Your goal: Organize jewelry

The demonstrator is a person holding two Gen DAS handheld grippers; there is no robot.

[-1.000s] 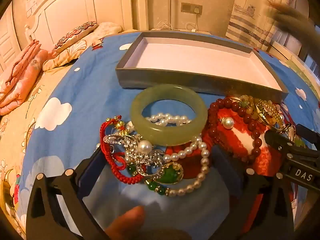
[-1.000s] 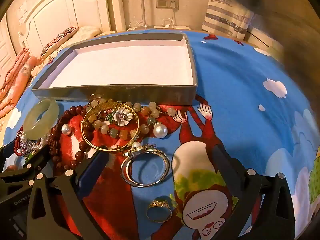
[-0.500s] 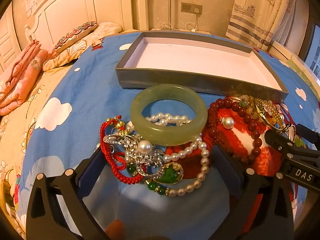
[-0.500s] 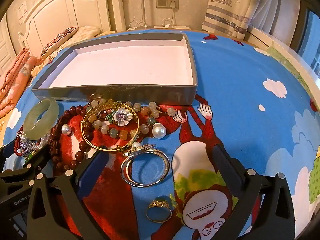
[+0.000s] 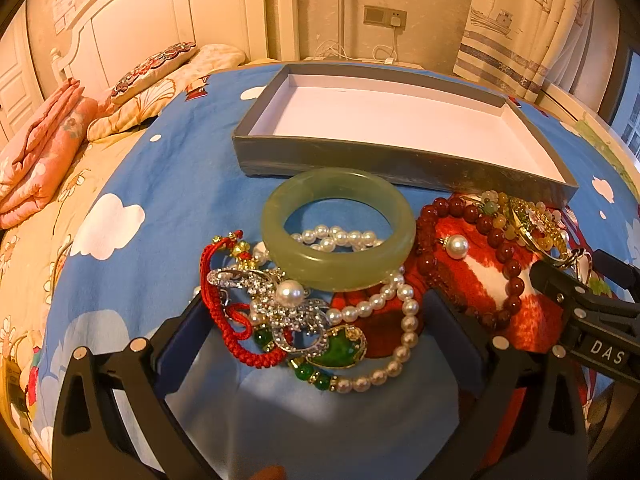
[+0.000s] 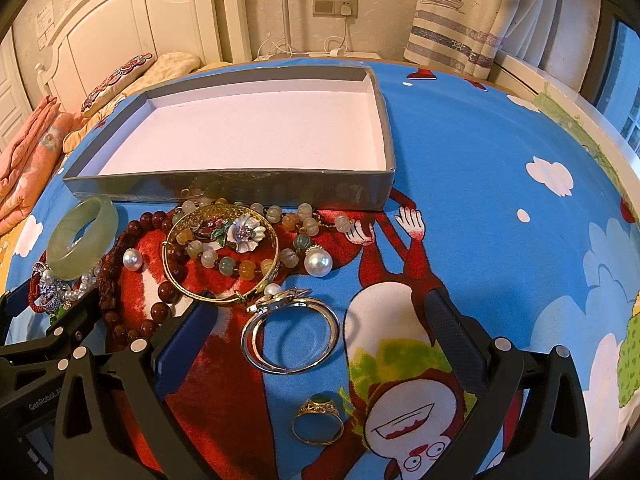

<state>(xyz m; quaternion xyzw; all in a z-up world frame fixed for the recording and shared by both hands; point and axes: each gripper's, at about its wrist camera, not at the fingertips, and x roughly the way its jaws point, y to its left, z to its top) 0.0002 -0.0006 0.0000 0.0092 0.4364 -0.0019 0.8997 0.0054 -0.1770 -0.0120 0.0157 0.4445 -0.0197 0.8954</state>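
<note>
Jewelry in front of the grey box, both grippers wide open.

Our left gripper [image 5: 316,328] holds its fingers wide around a pile: a jade bangle [image 5: 338,229] lying on a pearl bracelet [image 5: 394,322]. Our right gripper [image 6: 320,332] is also wide, around a silver bangle [image 6: 291,335], with a gold ring [image 6: 318,419] near. The grey box [image 6: 240,190] lies just behind, on the blue sheet [image 6: 480,184].

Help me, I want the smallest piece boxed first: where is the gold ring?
In the right wrist view the gold ring lies alone on the cartoon bedsheet, nearest the camera, just below the silver bangle.
</note>
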